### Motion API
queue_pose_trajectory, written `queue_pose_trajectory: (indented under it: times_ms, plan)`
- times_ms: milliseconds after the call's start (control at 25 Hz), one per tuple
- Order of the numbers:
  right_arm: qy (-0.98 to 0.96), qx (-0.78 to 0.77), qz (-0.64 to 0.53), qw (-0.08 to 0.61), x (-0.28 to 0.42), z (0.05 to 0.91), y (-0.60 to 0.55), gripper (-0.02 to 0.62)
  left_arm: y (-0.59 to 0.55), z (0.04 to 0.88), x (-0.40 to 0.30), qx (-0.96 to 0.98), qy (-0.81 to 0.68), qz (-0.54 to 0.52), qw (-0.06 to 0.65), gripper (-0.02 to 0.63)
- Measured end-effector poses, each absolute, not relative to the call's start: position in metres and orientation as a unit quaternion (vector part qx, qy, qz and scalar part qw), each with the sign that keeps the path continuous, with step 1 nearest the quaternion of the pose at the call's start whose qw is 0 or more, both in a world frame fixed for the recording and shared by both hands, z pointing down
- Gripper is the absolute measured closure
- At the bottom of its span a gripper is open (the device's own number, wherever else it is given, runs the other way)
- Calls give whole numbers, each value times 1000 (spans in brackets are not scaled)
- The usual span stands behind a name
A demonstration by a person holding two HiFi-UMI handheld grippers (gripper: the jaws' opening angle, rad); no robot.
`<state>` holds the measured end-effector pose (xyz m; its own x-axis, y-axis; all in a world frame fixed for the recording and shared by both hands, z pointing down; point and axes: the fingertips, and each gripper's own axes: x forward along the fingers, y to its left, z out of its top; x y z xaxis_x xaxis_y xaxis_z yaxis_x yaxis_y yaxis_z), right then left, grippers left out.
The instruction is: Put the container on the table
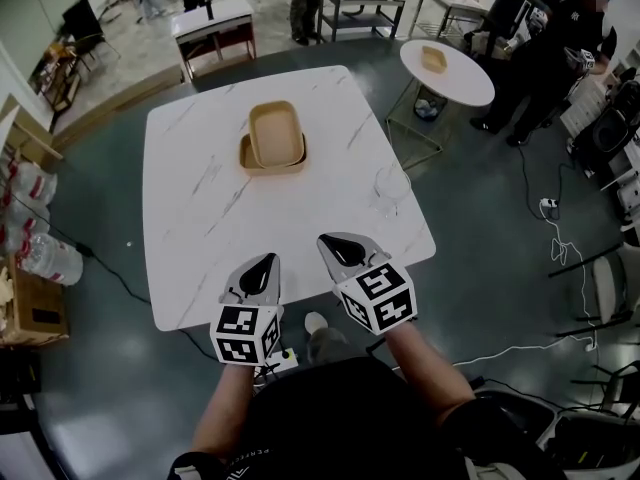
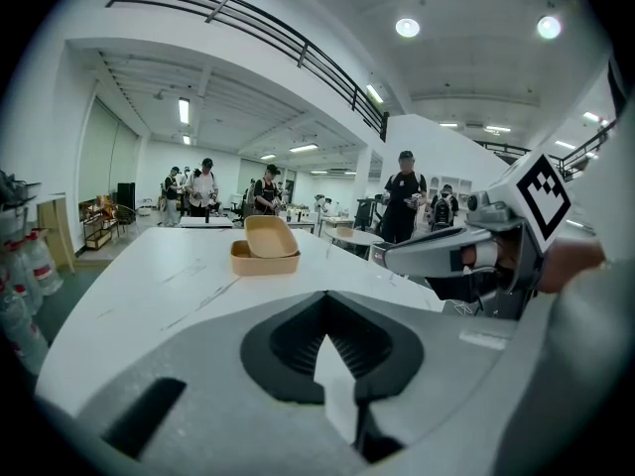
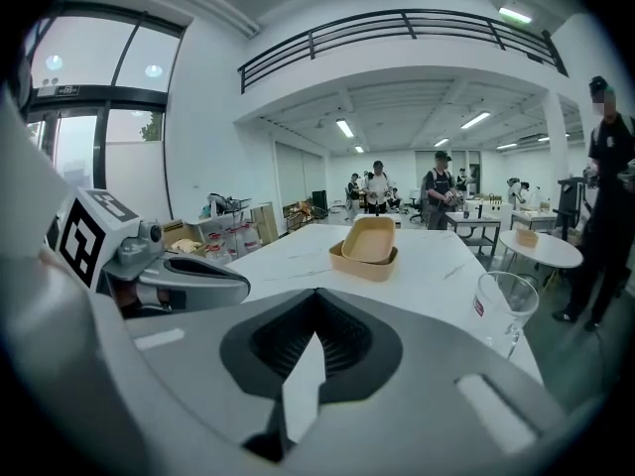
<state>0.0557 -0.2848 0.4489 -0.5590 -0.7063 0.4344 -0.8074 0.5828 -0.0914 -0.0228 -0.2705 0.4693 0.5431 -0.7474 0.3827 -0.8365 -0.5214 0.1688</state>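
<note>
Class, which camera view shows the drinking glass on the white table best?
The right gripper view: the glass stands close, side-on and upright. The head view shows the glass small and faint from above. The left gripper view does not show it.

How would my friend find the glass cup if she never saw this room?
Look for the big square white marble table in the middle of the room. Near its right edge, away from the two tan containers piled further back, stands the glass. It is the only see-through thing on that table, and it stands all by itself.
</note>
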Motion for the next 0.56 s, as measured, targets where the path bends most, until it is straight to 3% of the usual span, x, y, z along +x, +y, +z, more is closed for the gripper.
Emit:
queue_pose_trajectory:
  times_ms: [560]
  plan:
    - [-877, 423, 142, 175, 58, 446, -290, 597, -272, 472, -8, 871, -439, 144, 168, 612]
